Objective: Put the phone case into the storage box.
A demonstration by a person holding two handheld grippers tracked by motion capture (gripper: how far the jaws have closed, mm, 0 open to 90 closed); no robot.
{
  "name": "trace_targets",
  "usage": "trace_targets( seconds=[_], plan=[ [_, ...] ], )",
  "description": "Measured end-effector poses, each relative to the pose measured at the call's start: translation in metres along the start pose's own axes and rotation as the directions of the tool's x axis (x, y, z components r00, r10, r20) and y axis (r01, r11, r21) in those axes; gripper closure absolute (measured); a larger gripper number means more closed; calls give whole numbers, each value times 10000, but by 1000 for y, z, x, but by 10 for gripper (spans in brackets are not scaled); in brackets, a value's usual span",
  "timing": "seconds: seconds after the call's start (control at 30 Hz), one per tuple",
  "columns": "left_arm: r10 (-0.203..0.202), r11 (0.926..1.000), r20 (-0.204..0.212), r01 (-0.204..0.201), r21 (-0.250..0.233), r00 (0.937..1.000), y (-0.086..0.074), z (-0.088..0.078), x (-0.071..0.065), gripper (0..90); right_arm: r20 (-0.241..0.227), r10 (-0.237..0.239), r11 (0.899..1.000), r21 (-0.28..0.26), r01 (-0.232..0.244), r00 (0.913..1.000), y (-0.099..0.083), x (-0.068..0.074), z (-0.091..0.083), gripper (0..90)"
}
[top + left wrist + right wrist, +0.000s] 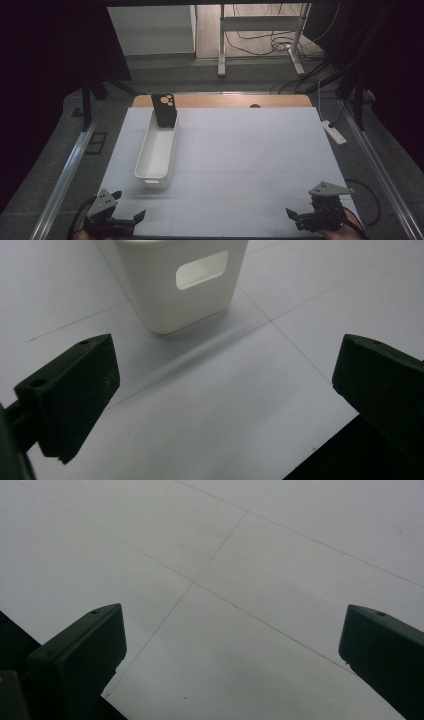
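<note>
High view: the long white plastic bin [157, 150] is the landmark here. It sits on the left part of the white tabletop [250, 150]. A black phone case with round holes [164, 110] stands up inside the bin, leaning at its far end.

The left claw [131, 218] is just in front of the bin's near end, low at the tabletop's edge. In the left gripper view its two black jaws stand wide apart with nothing between them, and the bin's near wall [185, 285], with its handle hole, is straight ahead and close, not touching.

The right claw [295, 216] is far to the right of the bin, also at the near edge. In the right gripper view its jaws are wide apart too, with nothing held, and below them lies bare white tabletop [225, 580].

I think this is the very start, with no grab made yet. The next move likely needs the left claw to go up and forward, past the bin's near wall, toward the phone case at the far end, and close on it gently.
</note>
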State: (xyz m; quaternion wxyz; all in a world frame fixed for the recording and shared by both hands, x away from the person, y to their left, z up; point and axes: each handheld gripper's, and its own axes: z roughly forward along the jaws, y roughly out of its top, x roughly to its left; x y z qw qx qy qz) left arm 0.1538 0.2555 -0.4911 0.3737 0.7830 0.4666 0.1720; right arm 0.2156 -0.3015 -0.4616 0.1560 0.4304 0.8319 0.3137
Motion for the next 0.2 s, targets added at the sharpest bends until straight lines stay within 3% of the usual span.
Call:
trace_targets(
  seconds=[0.2],
  plan=[
    [85,9998,-127,-82,188,9999,1,2,-1,0,24,-8,10000,19,8,10000,0,0,0,0]
  ],
)
